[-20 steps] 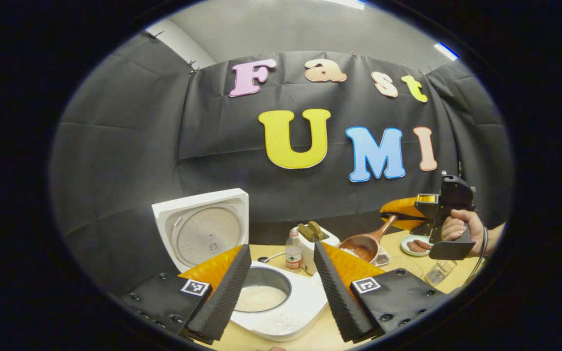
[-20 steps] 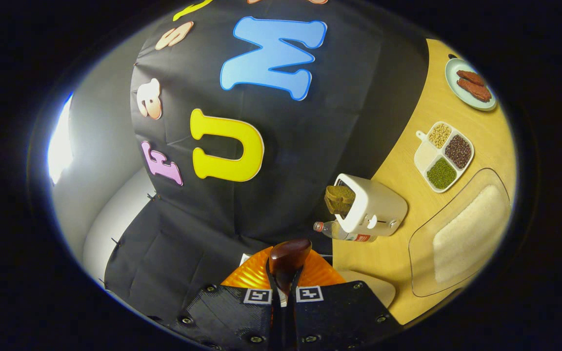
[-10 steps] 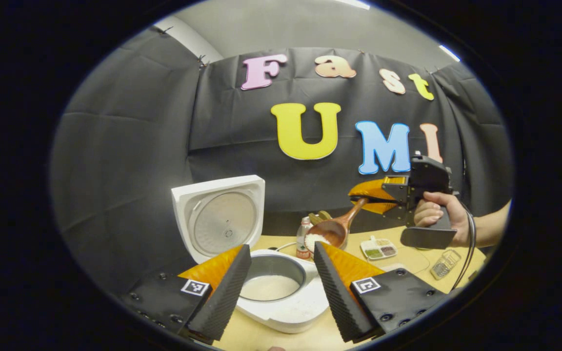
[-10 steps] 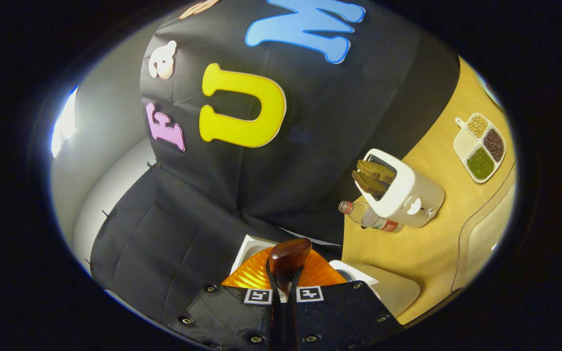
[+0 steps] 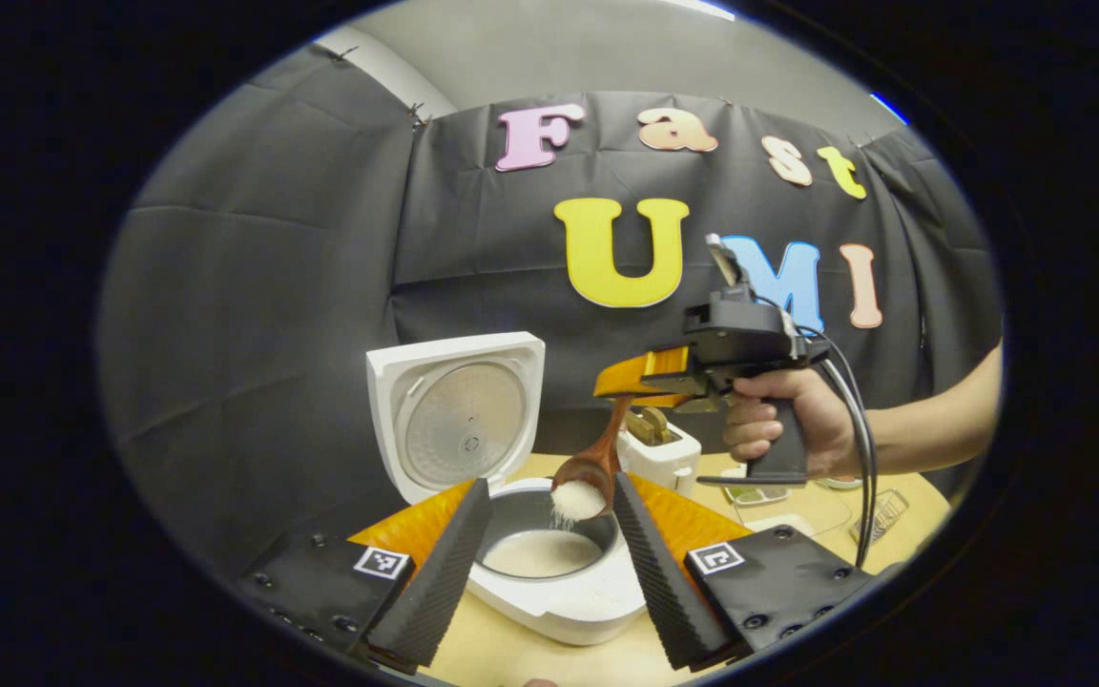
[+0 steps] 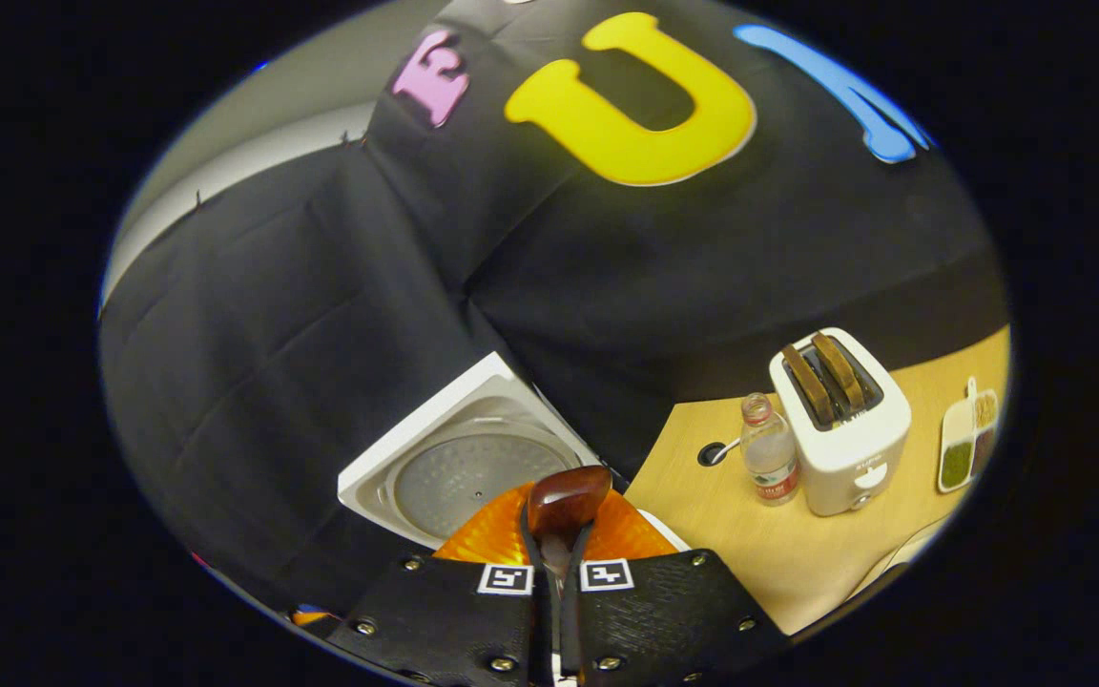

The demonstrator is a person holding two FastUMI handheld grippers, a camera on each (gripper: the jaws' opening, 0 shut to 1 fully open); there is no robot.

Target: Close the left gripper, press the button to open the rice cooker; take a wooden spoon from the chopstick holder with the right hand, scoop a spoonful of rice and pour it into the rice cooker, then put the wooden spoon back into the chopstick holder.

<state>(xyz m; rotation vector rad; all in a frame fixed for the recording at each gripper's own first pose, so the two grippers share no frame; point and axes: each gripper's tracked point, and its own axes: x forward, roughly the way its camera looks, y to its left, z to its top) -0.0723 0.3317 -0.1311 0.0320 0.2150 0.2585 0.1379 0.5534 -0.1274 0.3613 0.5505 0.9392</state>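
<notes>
My right gripper (image 5: 628, 375) has its jaws clenched on the wooden spoon (image 5: 591, 474), tipped bowl-down over the open rice cooker (image 5: 549, 563) with rice spilling into the pot. My left gripper (image 5: 549, 563) hangs near the cooker on the table (image 6: 778, 544), jaws released wide.

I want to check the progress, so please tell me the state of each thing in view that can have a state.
rice cooker: lid open, rice inside
wooden spoon: tilted over the pot, rice spilling
right gripper: shut on the spoon handle
left gripper: open, holding nothing
toaster: two slices in the slots
bottle: upright, capped
</notes>
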